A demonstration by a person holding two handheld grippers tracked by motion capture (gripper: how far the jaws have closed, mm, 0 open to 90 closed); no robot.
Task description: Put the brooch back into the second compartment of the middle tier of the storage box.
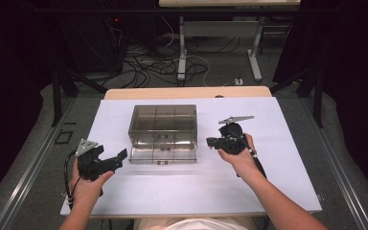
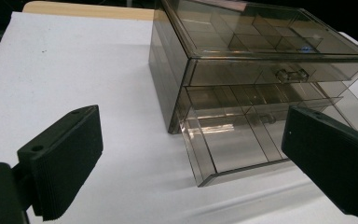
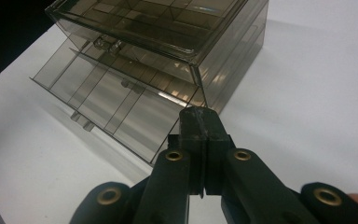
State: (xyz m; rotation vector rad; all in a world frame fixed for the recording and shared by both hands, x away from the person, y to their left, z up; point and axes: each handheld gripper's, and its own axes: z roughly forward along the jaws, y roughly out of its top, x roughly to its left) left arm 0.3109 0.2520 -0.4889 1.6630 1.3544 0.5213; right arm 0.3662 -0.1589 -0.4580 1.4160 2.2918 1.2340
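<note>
Smoky translucent plastic drawer cabinet: one, set mid-table on the white rectangular tabletop. Two drawers, stacked: upper drawer pushed in, lower drawer pulled out toward the person, its divided compartments showing bare. Each drawer front carries one small clear handle.

Black two-jaw grippers: two, one per hand.

Left gripper: held low at the near-left of the cabinet, pointing right toward the pulled-out drawer; jaws spread wide with nothing between them, clear of the drawer.

Right gripper: held just beside the cabinet's right front corner, pointing left at it; jaws pressed together on nothing, tips near the corner of the drawer; contact cannot be told.

Forearms: two, entering from the near edge.
</note>
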